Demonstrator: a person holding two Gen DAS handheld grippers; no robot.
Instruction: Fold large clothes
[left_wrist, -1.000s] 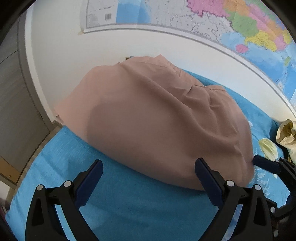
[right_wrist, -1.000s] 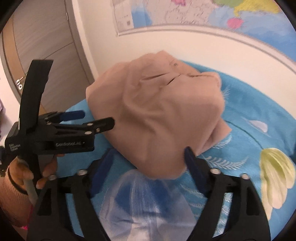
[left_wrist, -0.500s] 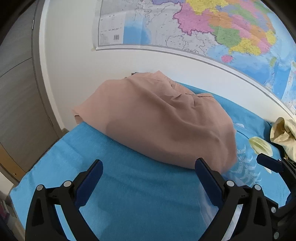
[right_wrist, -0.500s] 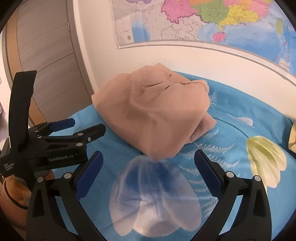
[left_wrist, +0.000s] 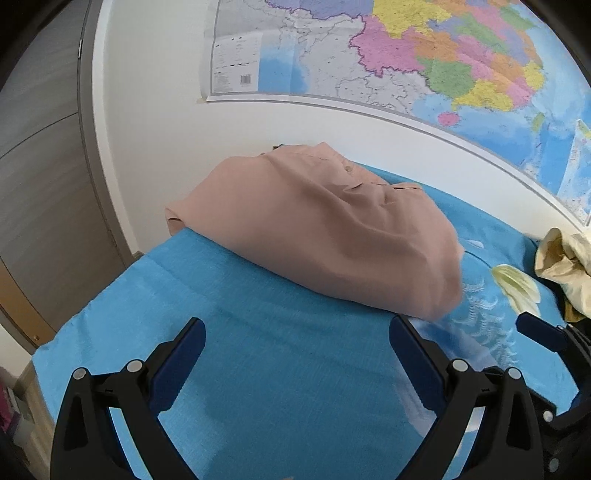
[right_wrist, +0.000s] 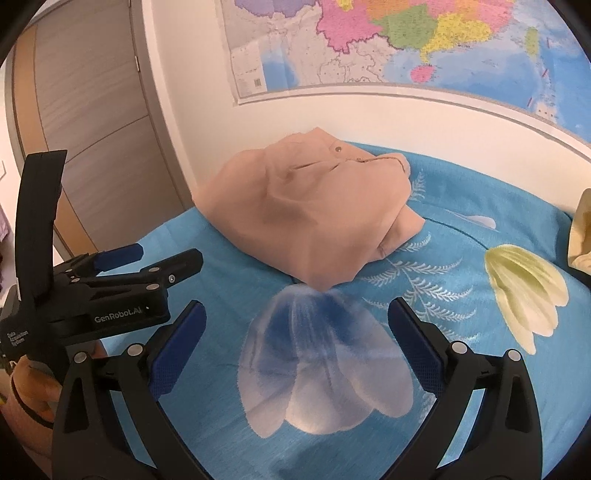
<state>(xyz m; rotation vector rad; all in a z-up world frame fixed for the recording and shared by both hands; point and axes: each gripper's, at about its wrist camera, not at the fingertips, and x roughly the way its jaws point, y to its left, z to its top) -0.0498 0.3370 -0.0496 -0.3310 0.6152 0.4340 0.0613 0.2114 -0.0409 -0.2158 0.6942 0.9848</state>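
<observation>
Both grippers, left gripper (left_wrist: 297, 354) and right gripper (right_wrist: 297, 334), have backed off toward 6 o'clock, jaws apart and empty; the folded pink garment (right_wrist: 314, 214) lies released on the bed (left_wrist: 258, 369), fold apparently done.

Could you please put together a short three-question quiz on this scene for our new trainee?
1. True or false: the right gripper is clamped on the pinkish-tan garment.
2. What hangs on the wall behind the bed? A) a mirror B) a coloured map C) a clock
3. In the right wrist view, which printed motif on the blue bedsheet lies between the right gripper's fingers?

Key
1. False: its fingers stand wide apart with only the sheet between them, and the folded garment lies beyond them.
2. B, the coloured map.
3. The large white-and-blue flower print.
</observation>
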